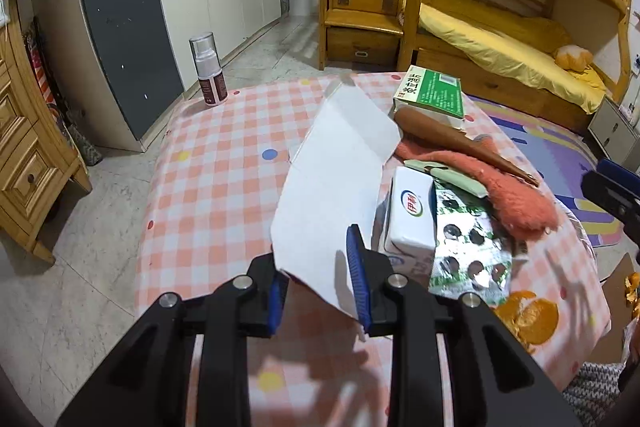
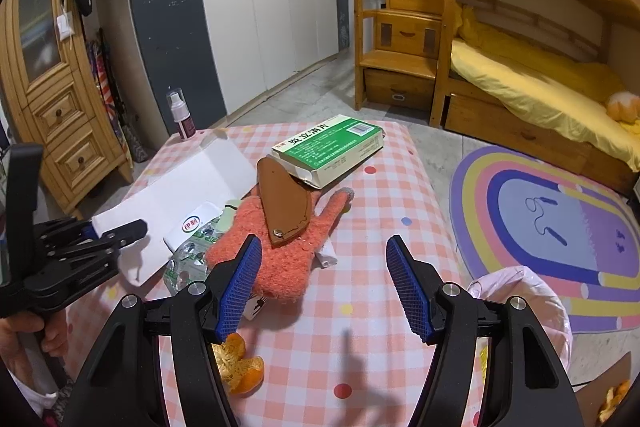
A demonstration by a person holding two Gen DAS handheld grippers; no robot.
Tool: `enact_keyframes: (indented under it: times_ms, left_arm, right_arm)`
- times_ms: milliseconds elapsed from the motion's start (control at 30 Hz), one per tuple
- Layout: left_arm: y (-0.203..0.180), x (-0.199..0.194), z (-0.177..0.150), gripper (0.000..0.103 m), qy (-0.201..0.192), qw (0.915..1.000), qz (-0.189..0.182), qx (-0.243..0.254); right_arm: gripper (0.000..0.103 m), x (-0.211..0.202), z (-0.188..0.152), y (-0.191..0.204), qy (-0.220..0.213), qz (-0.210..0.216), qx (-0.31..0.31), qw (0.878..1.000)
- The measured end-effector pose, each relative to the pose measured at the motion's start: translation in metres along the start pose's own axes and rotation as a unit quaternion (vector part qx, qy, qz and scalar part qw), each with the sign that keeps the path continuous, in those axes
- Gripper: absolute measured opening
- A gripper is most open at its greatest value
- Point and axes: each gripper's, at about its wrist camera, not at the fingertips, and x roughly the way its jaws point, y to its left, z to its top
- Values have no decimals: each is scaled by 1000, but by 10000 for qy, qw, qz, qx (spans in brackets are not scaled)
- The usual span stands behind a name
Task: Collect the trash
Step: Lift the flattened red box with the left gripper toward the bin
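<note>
Paper, a flattened white carton sheet [image 1: 340, 167], lies slanted between the blue pads of the left gripper [image 1: 320, 285]; its near corner sits inside the jaws, which stand a little apart, and the pads do not visibly press on it, so the sheet looks loose rather than gripped. No earlier view shows how it got there. From the right wrist view the same sheet [image 2: 188, 187] stretches away from the left gripper [image 2: 116, 233] toward the far corner of the checked tablecloth [image 2: 380, 235]. It is blank, creased along fold lines, and bent upward at its near end. Just right of the left fingers lie a white milk carton [image 1: 412, 211], an emptied foil pill blister [image 1: 468, 255] and orange peel [image 1: 528, 319], all likely trash. Beyond them are an orange glove [image 2: 288, 247] with a brown leather sheath [image 2: 284, 203] on top, and a green medicine box [image 2: 328, 149]. The right gripper [image 2: 324, 287] hangs over bare cloth with its fingers wide apart and nothing between them, probably waiting its turn. Right of its fingers, off the table edge, a pink-lined bin [image 2: 520, 291] stands on the floor, the likely place for the trash.
</note>
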Motion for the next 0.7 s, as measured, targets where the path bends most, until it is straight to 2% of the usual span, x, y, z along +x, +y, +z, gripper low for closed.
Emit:
enact_keyframes:
  times_ms: [67, 133, 167, 300, 367, 500, 533, 600, 700]
  left_arm:
    - [0, 3, -2, 18, 61, 10000, -34, -35]
    - [-1, -2, -4, 5, -37, 10000, 32, -21]
    - [-1, -9, -4, 3, -150, 9999, 82, -11]
    - [4, -39, -9, 3, -653, 9975, 215, -140]
    - [7, -45, -9, 3, -715, 9970, 138, -279]
    - [7, -45, -9, 3, -709, 9965, 252, -365]
    - [7, -43, -9, 3, -672, 9966, 263, -390]
    - [7, -40, -8, 3, -616, 9969, 261, -403]
    - [5, -38, -8, 3, -605, 9969, 342, -370]
  right_arm:
    - [65, 0, 0, 0, 14, 8, -21, 10000]
    - [65, -2, -2, -1, -14, 20, -31, 10000]
    - [65, -3, -1, -2, -21, 26, -35, 10000]
    - [65, -3, -5, 2, 6, 155, -138, 9998]
    - [65, -2, -7, 7, 57, 286, -220, 9993]
    - [65, 7, -8, 23, 195, 443, -374, 9981]
    - [65, 11, -7, 27, 224, 412, -392, 9981]
    - [72, 18, -5, 32, 275, 332, -382, 9983]
    - [72, 31, -2, 36, 431, 309, -335, 9980]
